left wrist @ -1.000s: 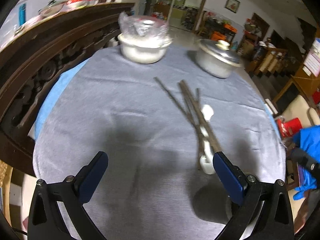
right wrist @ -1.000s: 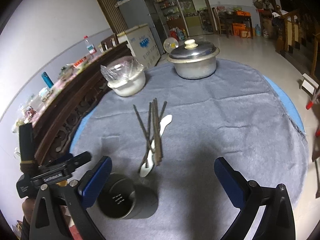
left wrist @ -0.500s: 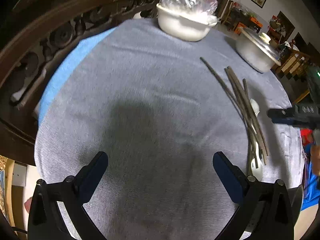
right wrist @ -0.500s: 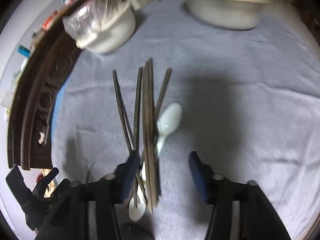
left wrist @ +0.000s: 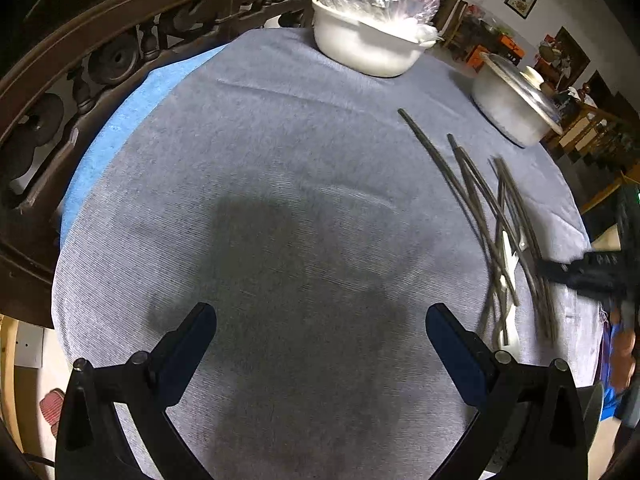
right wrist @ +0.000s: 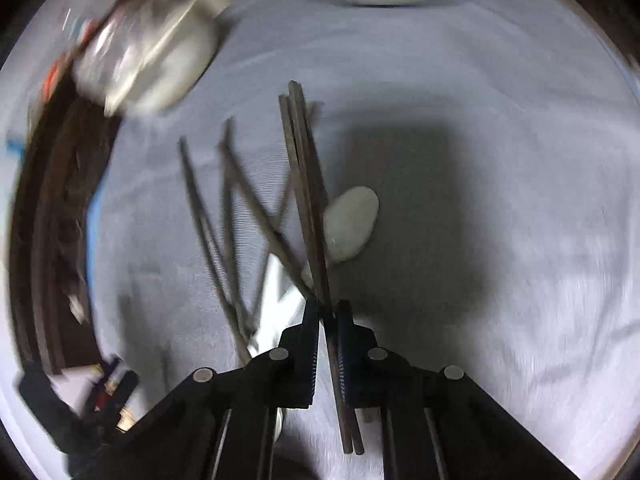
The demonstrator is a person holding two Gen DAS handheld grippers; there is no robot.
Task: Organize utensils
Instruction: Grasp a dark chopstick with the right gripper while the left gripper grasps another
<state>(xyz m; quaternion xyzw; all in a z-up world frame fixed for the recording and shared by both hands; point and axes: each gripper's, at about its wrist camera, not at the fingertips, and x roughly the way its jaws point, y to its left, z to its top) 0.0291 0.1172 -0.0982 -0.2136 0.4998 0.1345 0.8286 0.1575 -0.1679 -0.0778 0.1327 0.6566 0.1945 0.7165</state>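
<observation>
Several dark chopsticks (left wrist: 480,204) lie crossed on the grey tablecloth (left wrist: 280,184) with white spoons (left wrist: 510,248) under them, at the right of the left wrist view. My right gripper (right wrist: 328,316) is shut on a pair of dark chopsticks (right wrist: 306,184) that run forward between its fingers. A white spoon (right wrist: 352,224) lies just right of them, and more chopsticks (right wrist: 216,208) lie to the left. The right gripper also shows in the left wrist view (left wrist: 576,274). My left gripper (left wrist: 320,336) is open and empty above bare cloth.
A white bowl covered with plastic (left wrist: 372,36) and a lidded metal pot (left wrist: 516,108) stand at the far side of the table. A carved dark wooden rail (left wrist: 72,72) runs along the left. A dark container's rim (left wrist: 592,400) shows at the lower right.
My right gripper has come down and shut on a pair of chopsticks. The other chopsticks have shifted and spread. My left gripper has drifted slightly left, still open.
</observation>
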